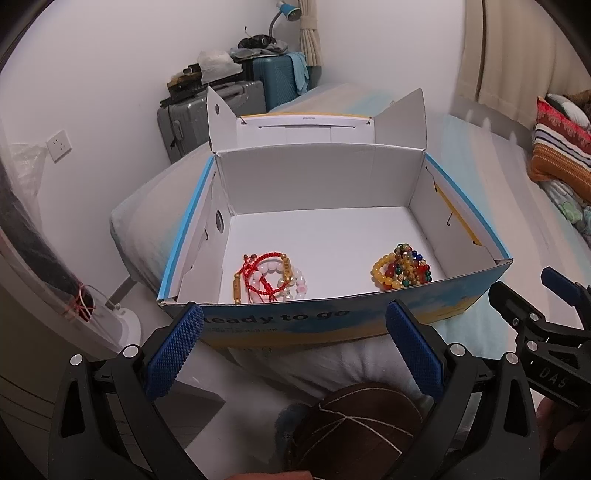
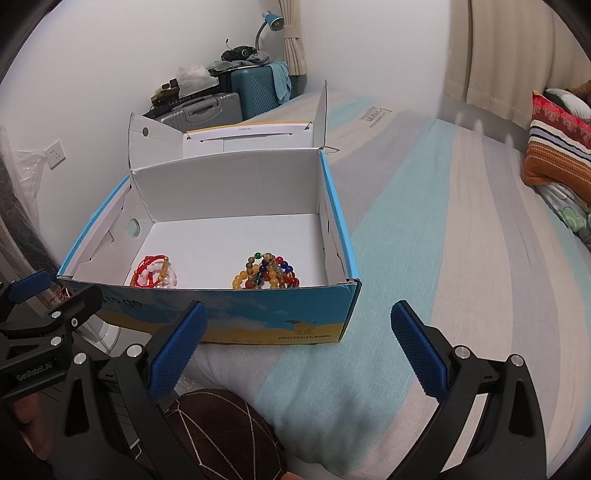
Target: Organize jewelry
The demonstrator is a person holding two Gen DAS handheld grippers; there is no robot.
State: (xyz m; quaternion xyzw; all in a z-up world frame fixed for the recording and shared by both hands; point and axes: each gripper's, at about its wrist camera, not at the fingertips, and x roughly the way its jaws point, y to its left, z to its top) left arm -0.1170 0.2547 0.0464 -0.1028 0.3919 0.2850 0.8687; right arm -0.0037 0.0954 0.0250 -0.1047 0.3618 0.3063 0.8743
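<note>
Both claws, the left gripper [image 1: 293,354] and right gripper [image 2: 299,350], are spread wide, holding nothing. The tangled red-cord-and-pink-bead bracelets [image 1: 271,278] and the amber and multicoloured bead strands [image 1: 402,269] sit well apart in the open blue-and-white cardboard box [image 1: 369,321]. I reckon grabbing one strand drags its whole pile, and the box could shift on the soft striped bedsheet [image 2: 424,258].

Two bracelet piles [image 2: 154,276] [image 2: 266,272] inside open cardboard box [image 2: 280,314] on bed [image 2: 424,258].

A bed with a pale blue-and-beige striped cover [image 2: 424,221] fills the near room under plain white walls [image 2: 110,55], with grey [image 2: 207,107] and teal [image 2: 255,88] hard suitcases stacked in the far corner beneath a blue gooseneck lamp [image 2: 271,20], cream curtains [image 2: 495,48] on the right.
</note>
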